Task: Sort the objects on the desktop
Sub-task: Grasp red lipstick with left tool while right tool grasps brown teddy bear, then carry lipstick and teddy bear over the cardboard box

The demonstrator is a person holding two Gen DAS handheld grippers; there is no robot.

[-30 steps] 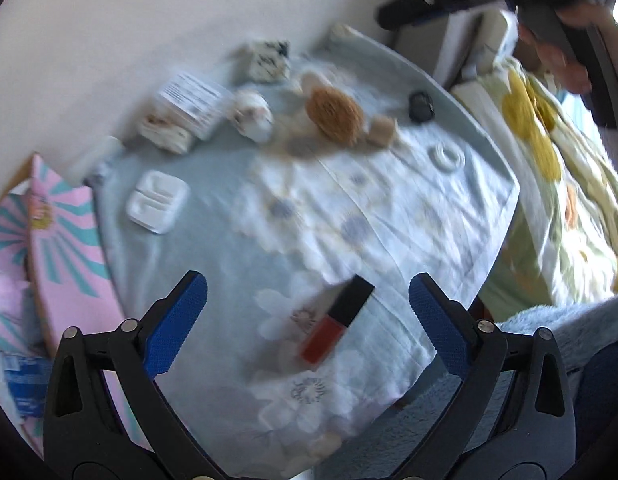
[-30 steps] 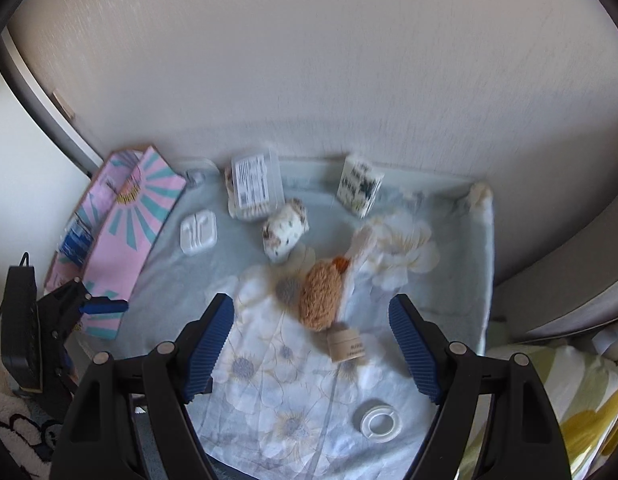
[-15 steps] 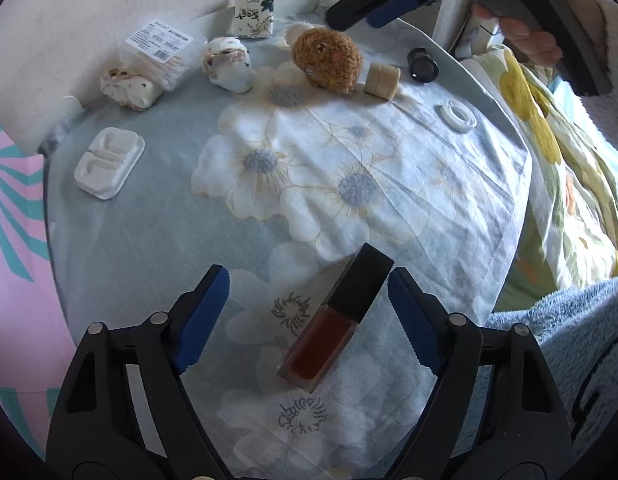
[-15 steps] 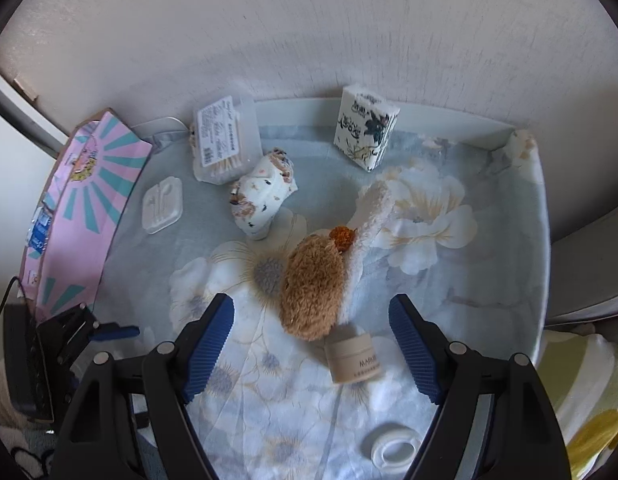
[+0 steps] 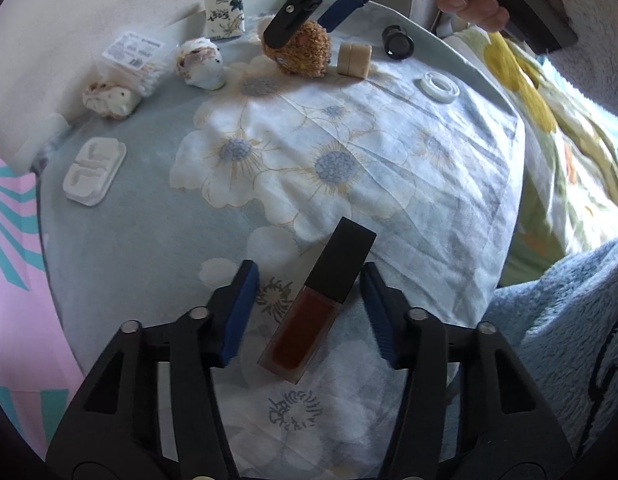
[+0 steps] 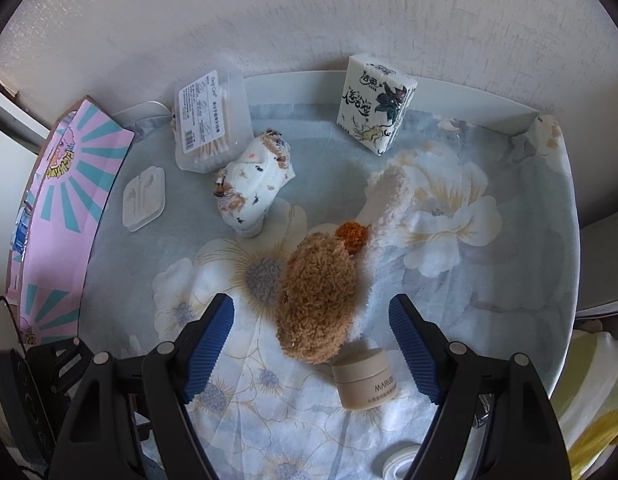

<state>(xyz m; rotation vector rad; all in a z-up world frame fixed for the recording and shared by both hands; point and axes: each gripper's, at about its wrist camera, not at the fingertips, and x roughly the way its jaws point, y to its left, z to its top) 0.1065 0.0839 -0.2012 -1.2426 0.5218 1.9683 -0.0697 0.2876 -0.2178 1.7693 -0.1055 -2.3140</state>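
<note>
left gripper [image 5: 307,312] jaws wide, straddling lip gloss tube [image 5: 317,303] flat on floral cloth [image 5: 389,184]; long axis diagonal, black cap pointing away, rightward. right gripper [image 6: 311,350] jaws wide around brown plush [image 6: 317,304], not touching.

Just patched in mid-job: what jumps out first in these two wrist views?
The left gripper is open, its blue pads either side of a dark red lip tint tube lying on the floral cloth. The right gripper hangs open over a brown plush toy, with a beige cream jar just beside it.
</note>
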